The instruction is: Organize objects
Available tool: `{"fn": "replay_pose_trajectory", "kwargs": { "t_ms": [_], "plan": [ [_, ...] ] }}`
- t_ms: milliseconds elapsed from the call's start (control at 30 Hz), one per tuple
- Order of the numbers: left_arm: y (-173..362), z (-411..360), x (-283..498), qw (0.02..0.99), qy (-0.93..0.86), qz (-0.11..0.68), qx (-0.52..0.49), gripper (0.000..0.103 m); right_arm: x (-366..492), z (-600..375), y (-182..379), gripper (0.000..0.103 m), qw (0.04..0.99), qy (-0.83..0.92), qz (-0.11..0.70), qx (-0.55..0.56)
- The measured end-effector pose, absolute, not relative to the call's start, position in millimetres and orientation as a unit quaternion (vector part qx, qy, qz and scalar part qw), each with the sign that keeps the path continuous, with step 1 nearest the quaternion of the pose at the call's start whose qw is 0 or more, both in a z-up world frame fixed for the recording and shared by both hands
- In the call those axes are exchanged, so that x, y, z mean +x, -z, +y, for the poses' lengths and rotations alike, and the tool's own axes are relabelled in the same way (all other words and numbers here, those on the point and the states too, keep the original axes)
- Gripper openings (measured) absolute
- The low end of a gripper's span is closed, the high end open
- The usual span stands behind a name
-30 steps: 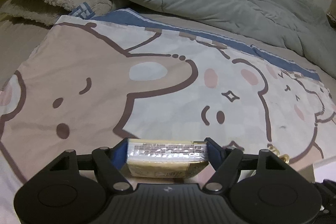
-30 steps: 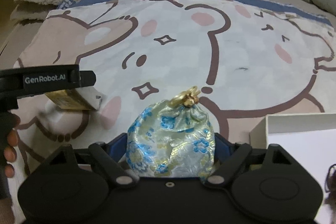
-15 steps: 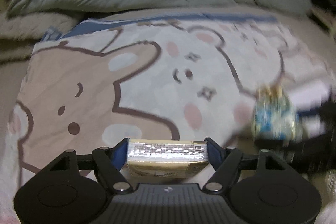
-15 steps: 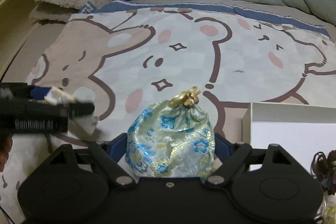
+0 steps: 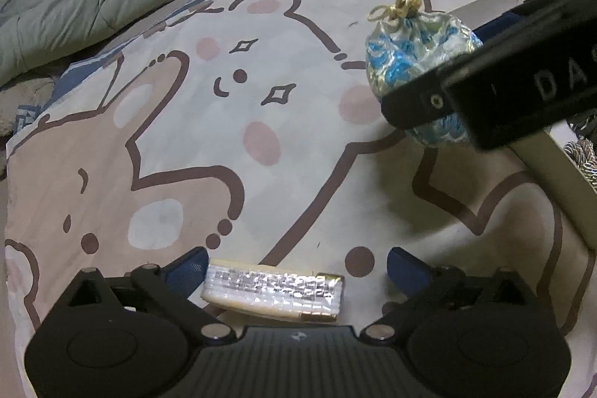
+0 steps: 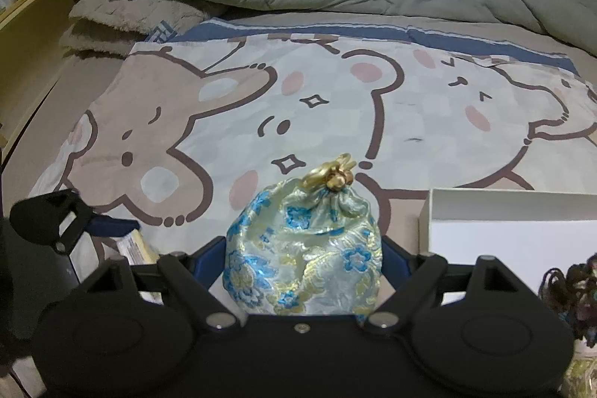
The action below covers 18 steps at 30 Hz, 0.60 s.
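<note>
Risk sits mostly on your left side: the left gripper (image 5: 294,262) has its fingers spread apart, and the flat cream box with a silver foil face (image 5: 272,290) lies loose between them on the cartoon-bear printed bedsheet (image 5: 179,144), touching at most the left finger, with a clear gap to the right one. If you pull away crooked, that near finger could drag or flip the box, and the soft bed gives it nothing firm to settle on.

Your right gripper (image 6: 304,248) has its fingers clamped on the blue-and-gold floral brocade pouch (image 6: 302,248), tied at the top with a gold cord (image 6: 332,172). It looks held up off the sheet, just left of the open white cardboard box (image 6: 503,211), which seems the likely place for it. The pouch is soft and bulging, so it may slump through the grip, or catch on the box wall if you come in low. A dark tangle of cord (image 6: 571,282) already lies near the right edge; drop the pouch clear of it.
</note>
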State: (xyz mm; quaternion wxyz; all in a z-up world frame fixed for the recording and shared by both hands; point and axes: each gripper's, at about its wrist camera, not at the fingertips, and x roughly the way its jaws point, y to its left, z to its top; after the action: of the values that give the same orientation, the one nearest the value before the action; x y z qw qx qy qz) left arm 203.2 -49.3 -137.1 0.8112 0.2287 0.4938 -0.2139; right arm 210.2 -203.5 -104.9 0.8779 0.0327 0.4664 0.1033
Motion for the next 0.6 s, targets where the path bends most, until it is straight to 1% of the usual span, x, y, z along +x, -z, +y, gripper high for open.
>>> {"fn": "replay_pose_trajectory", "kwargs": {
  "t_ms": [133,300,433,500,533,567,600],
  "plan": [
    [137.3,-44.7,203.4,0.818,0.220,0.487,0.213,0.101,209.8,-209.6,104.5,0.086,0.879,-0.097,0.465,0.041],
    [130.4,-32.4,211.2,0.826,0.212,0.500,0.152,0.101,208.6,-211.3,103.6,0.086,0.880,-0.096,0.463,0.045],
    [120.4,-23.0,211.2,0.834,0.200,0.495,0.140,0.101,208.5,-212.3,103.5,0.086,0.880,-0.096,0.463,0.045],
    [115.8,-15.8,210.6,0.837,0.206,0.491,0.127,0.098,208.3,-213.0,103.3,0.086,0.880,-0.095,0.464,0.045],
    [114.3,-13.1,211.1,0.838,0.206,0.491,0.122,0.092,208.2,-213.1,103.1,0.086,0.880,-0.096,0.463,0.045],
    [113.0,-10.8,211.1,0.837,0.208,0.492,0.116,0.082,208.0,-213.0,102.8,0.086,0.880,-0.096,0.463,0.045],
    [112.2,-8.5,211.4,0.834,0.211,0.498,0.112,0.078,208.0,-213.3,102.6,0.086,0.880,-0.097,0.463,0.045]
  ]
}}
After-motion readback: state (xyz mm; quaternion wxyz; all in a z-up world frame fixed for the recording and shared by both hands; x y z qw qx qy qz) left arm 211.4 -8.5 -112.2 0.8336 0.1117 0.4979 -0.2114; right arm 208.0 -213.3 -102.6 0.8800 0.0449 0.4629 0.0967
